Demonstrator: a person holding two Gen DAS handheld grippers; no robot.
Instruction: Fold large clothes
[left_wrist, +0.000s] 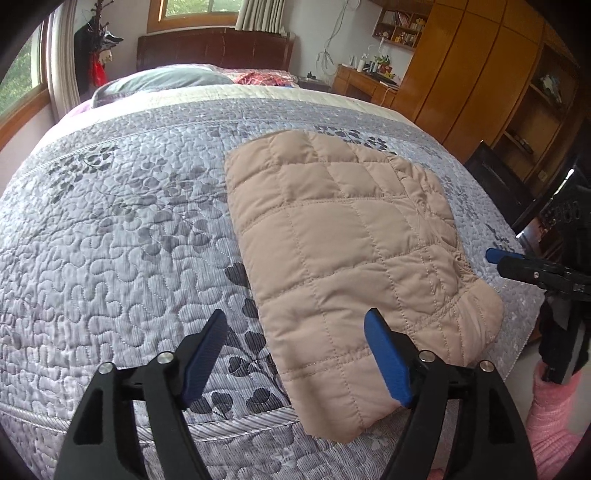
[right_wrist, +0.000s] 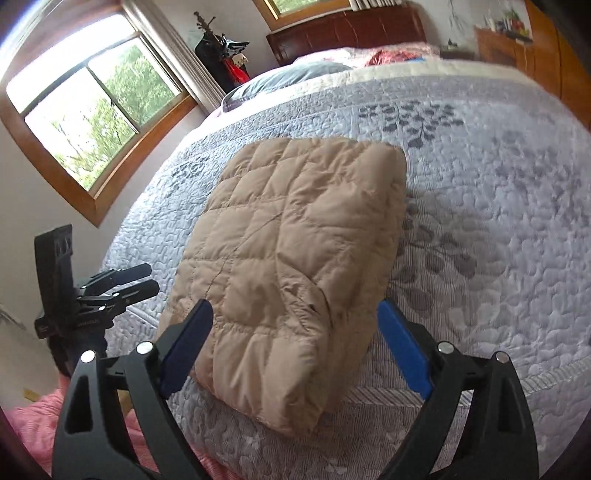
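While folded on the bed (left_wrist: 110, 229), coat (left_wrist: 343, 236) lies flat; left gripper (left_wrist: 295, 354) and right gripper (right_wrist: 295, 343) above near edge, jaws apart, gripping nothing.

A lived-in home bedroom is showing here: a bed (left_wrist: 110, 229) is lying under a quilted floral bedspread, a dark headboard (left_wrist: 214, 48) is standing behind it, wooden wardrobes (left_wrist: 461, 74) are lining one wall, and wood-framed windows (right_wrist: 92, 107) are letting in daylight.
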